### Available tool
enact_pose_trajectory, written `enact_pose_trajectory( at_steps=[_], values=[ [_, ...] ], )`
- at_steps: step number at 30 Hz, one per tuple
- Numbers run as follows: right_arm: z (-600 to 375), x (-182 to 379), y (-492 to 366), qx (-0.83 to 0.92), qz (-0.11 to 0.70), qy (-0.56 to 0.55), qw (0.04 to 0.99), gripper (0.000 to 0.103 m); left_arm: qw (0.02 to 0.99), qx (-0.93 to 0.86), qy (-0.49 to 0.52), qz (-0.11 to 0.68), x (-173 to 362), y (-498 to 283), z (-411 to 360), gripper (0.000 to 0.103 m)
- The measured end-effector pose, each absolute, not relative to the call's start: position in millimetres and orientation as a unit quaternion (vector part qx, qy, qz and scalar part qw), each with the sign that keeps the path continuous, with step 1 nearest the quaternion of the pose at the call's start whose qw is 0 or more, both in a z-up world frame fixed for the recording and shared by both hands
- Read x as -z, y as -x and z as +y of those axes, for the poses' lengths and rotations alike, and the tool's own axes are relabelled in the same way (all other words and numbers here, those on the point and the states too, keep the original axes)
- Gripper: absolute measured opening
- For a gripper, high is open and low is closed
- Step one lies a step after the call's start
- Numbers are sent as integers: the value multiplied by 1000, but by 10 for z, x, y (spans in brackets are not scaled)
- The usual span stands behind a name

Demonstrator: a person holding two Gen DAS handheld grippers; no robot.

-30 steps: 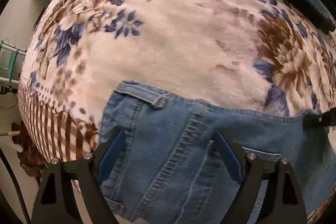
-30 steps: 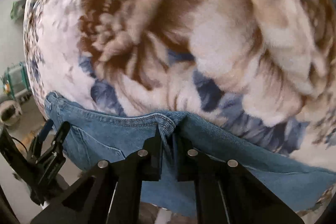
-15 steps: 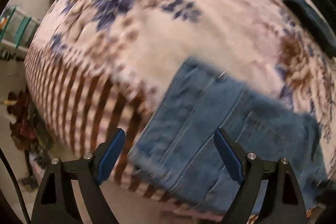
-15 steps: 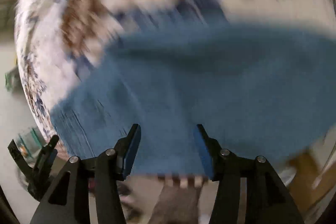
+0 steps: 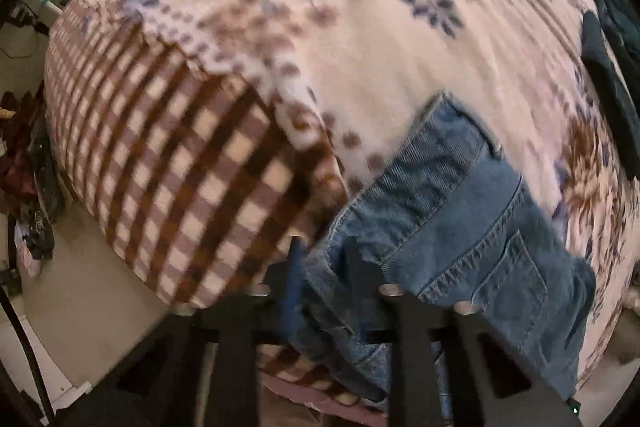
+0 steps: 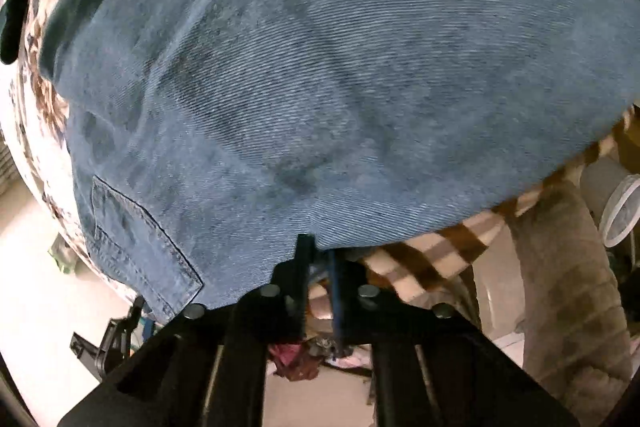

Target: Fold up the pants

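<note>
The jeans (image 5: 460, 227) lie on the bed (image 5: 360, 47) at its edge, left tool (image 5: 324, 267) closing on a bunched corner, right tool (image 6: 318, 259) pinching the hem edge; denim's heavy, floppy w/ stiff seams, so probably best gripped at seams/corners.

Blanket (image 5: 392, 59) beyond jeans (image 5: 460, 219) open — dark clothes (image 5: 608, 67) crowd far right edge.
</note>
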State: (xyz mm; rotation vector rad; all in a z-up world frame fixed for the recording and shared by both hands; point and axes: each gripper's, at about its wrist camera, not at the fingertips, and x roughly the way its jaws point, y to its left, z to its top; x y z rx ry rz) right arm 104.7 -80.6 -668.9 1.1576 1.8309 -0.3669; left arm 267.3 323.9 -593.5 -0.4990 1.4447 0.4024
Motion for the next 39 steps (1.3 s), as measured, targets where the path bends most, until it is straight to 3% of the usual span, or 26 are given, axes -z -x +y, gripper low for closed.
enact_pose_trajectory(
  at_steps=[5,12,15,17,19,20,21,23,25,29,33,36,38,39],
  values=[
    [-654,6528,-1052,127,757,-415,488,3,718,-162,190,650,5761,-2599,3218,15],
    [-535,6765,-1128,131,772,-403,473,3,709,-169,161,666,5820,-2280,3170,15],
    [-474,6806,-1282,94,797,-373,465,7,708,-159,151,672,5782,-2294,3122,19],
    [-451,6743,-1372,71,800,-388,453,17,714,-161,135,668,5646,-2391,3028,21],
    [-552,6591,-1462,60,786,-405,462,34,735,-166,95,650,5385,-2467,2876,34],
    [-583,6468,-1579,58,776,-400,484,43,743,-165,81,643,5282,-2492,2793,47],
    [-625,6367,-1662,54,770,-389,502,47,754,-160,65,633,5144,-2537,2641,66],
    [-717,6181,-1842,56,755,-370,539,51,771,-149,53,618,4987,-2614,2456,86],
    [-793,6123,-2066,51,739,-369,561,52,791,-114,53,599,4880,-2699,2125,86],
    [-892,6365,-2621,32,717,-342,607,52,787,-51,70,611,5161,-3007,1606,86],
    [-991,6646,-3161,48,699,-296,649,47,768,-3,76,637,5617,-3388,1004,86],
    [-1291,6772,-3254,61,692,-297,655,26,747,14,77,660,5984,-3661,726,86],
    [-1490,6884,-3229,56,698,-326,635,5,739,5,64,670,6140,-3738,645,86],
    [-1570,6907,-3216,52,698,-339,628,2,740,2,53,670,6217,-3784,603,86]
  ],
)
